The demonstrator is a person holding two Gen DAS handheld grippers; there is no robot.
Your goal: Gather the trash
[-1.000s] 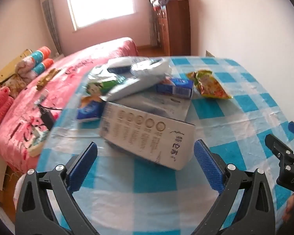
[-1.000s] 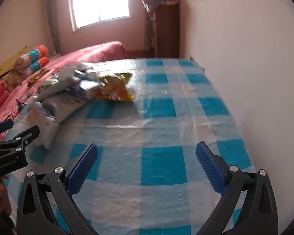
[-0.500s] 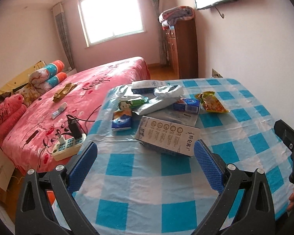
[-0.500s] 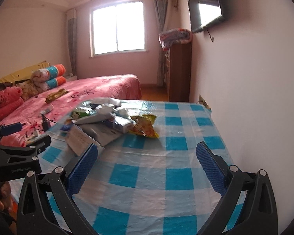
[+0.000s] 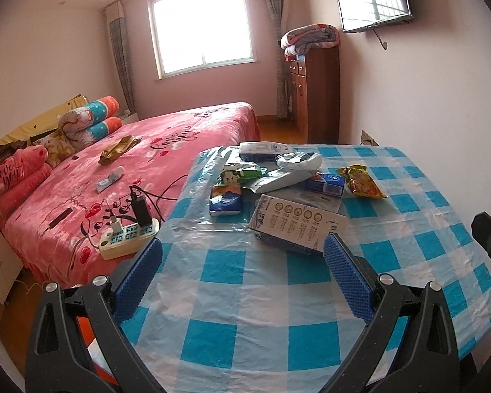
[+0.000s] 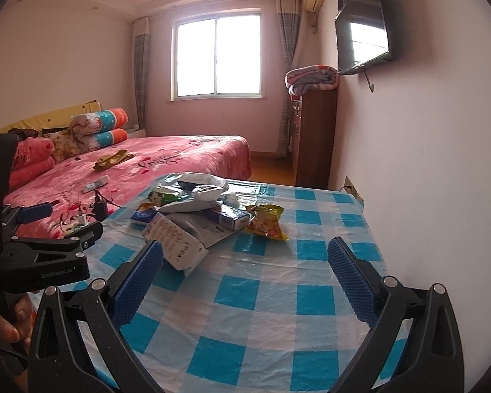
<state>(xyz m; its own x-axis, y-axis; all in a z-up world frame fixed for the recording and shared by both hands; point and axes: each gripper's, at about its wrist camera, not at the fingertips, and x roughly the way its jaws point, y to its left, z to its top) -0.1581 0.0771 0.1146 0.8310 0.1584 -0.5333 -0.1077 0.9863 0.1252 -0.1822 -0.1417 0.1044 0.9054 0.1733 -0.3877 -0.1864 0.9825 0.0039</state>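
Two black grippers with blue ribbed pads hover over a blue-and-white checked plastic tablecloth [image 5: 262, 298]. The left gripper [image 5: 242, 275] and right gripper [image 6: 245, 275] both stand spread wide, holding nothing. Beyond them lies one heap of trash: a white printed carton [image 5: 298, 226] nearest, a blue-and-white box [image 5: 325, 185], a yellow snack packet [image 5: 363, 183]. Farther left, a pink bedspread [image 5: 180, 134] reads "Love".

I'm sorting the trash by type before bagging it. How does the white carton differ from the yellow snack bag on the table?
The white carton is a rigid, printed box; the yellow snack bag is a soft, crinkled wrapper. The carton looks larger and leans on the pile; the bag lies flat, apart at the pile's edge. Both rest on the checked table, untouched.
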